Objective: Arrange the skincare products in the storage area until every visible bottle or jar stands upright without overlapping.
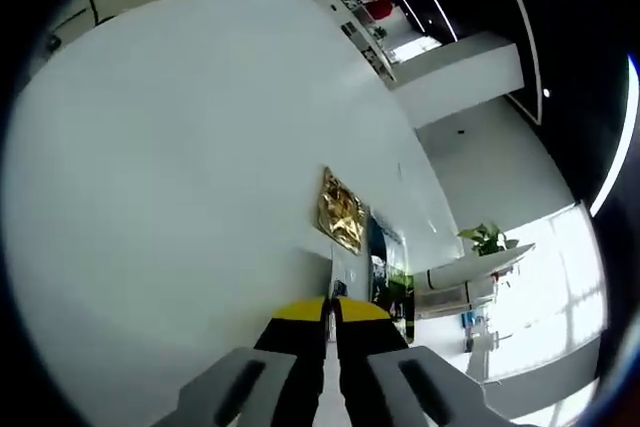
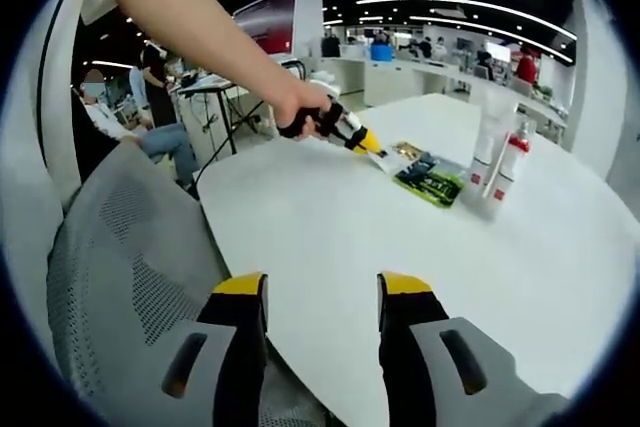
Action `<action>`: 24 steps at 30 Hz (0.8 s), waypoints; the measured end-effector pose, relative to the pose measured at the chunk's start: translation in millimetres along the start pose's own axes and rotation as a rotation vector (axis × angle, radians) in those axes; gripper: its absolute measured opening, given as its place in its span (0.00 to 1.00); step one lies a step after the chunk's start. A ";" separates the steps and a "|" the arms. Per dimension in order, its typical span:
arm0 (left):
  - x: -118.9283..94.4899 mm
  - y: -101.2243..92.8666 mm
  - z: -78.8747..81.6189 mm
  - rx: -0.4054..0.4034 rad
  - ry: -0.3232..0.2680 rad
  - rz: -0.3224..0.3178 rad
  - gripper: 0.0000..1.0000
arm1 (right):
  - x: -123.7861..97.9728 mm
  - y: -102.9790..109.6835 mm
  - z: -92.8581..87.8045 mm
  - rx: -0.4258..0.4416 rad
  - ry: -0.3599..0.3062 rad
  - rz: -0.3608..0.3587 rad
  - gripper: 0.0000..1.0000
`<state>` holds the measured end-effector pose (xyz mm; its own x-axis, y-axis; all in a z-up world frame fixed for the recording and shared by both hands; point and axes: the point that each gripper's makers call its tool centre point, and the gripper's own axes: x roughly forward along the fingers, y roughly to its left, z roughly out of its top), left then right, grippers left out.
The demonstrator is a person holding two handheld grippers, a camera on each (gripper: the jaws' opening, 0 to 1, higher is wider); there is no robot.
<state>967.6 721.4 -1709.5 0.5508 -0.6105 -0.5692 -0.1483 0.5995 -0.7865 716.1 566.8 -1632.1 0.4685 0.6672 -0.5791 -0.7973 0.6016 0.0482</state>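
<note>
In the right gripper view, the right hand-held gripper (image 2: 322, 297) stands at the bottom centre with its yellow-tipped jaws wide apart, holding nothing. The skincare products lie far from it, at the right of the frame: a white tube (image 2: 484, 159) and a slim bottle with red cap (image 2: 510, 169) stand upright on the smooth white round surface (image 2: 330, 227). Beside them lie flat glossy packets, one green (image 2: 430, 182) and one gold (image 2: 405, 151). The left hand-held gripper (image 2: 378, 150), in a person's hand (image 2: 303, 107), touches the gold packet; its jaws look almost closed in the left gripper view.

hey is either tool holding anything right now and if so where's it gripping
Neither holds anything. The right tool is open over the white table; the left tool has its jaws nearly closed, with nothing between them.
</note>
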 end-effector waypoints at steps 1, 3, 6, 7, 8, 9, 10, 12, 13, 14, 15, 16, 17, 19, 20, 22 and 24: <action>0.4 2.3 0.1 0.006 0.002 0.012 0.03 | 0.1 -0.1 -0.4 0.002 0.001 0.000 0.41; 1.1 6.4 0.7 0.019 0.006 0.030 0.03 | -0.1 -0.3 -0.3 0.004 0.001 0.001 0.41; 1.3 9.0 -0.3 0.053 0.018 0.059 0.04 | -0.4 -0.8 0.9 0.013 -0.008 0.001 0.41; 1.6 9.1 0.1 0.052 0.019 0.058 0.04 | -0.4 -0.9 1.2 0.014 -0.010 0.001 0.41; 2.0 9.3 0.2 0.054 0.024 0.060 0.05 | -0.3 -0.5 0.8 0.015 -0.008 0.002 0.41; 2.3 10.2 1.5 0.063 0.028 0.067 0.05 | -0.2 -0.3 0.5 0.012 -0.006 0.002 0.41; 2.1 11.3 3.0 0.077 0.028 0.075 0.05 | -0.1 -0.1 0.5 0.008 -0.005 0.001 0.41; 1.7 12.9 5.4 0.086 0.021 0.085 0.06 | 0.1 0.4 1.0 0.001 -0.006 0.001 0.41; 0.6 12.2 6.5 0.090 0.016 0.090 0.07 | 0.1 0.4 0.9 -0.002 -0.005 0.000 0.41; 0.1 11.9 7.3 0.092 0.014 0.092 0.07 | 0.2 0.0 0.7 -0.009 -0.004 -0.003 0.42; -1.0 10.6 6.3 0.092 0.015 0.096 0.08 | 0.2 0.2 0.7 -0.009 -0.004 -0.003 0.42; -1.5 9.8 5.9 0.095 0.016 0.098 0.09 | 0.1 0.3 0.7 -0.008 -0.004 -0.002 0.42; -1.0 10.7 4.7 0.111 0.021 0.105 0.09 | 0.0 -0.2 0.7 -0.009 -0.003 -0.004 0.42; -2.7 9.9 3.2 0.133 0.028 0.127 0.09 | 0.0 -0.4 0.7 -0.008 -0.003 -0.005 0.42; -3.7 9.5 2.9 0.142 0.032 0.131 0.10 | -0.1 -0.8 0.6 -0.010 -0.003 -0.007 0.42; -4.8 9.5 3.9 0.152 0.035 0.136 0.12 | 0.0 -0.5 1.1 -0.017 -0.004 -0.007 0.42; -7.5 8.5 4.7 0.156 0.035 0.141 0.15 | 0.1 -0.5 0.7 -0.021 -0.002 -0.008 0.42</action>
<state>966.1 733.4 -1710.8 0.5047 -0.5310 -0.6807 -0.0913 0.7512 -0.6537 716.9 566.9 -1631.6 0.4753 0.6632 -0.5781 -0.8013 0.5977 0.0269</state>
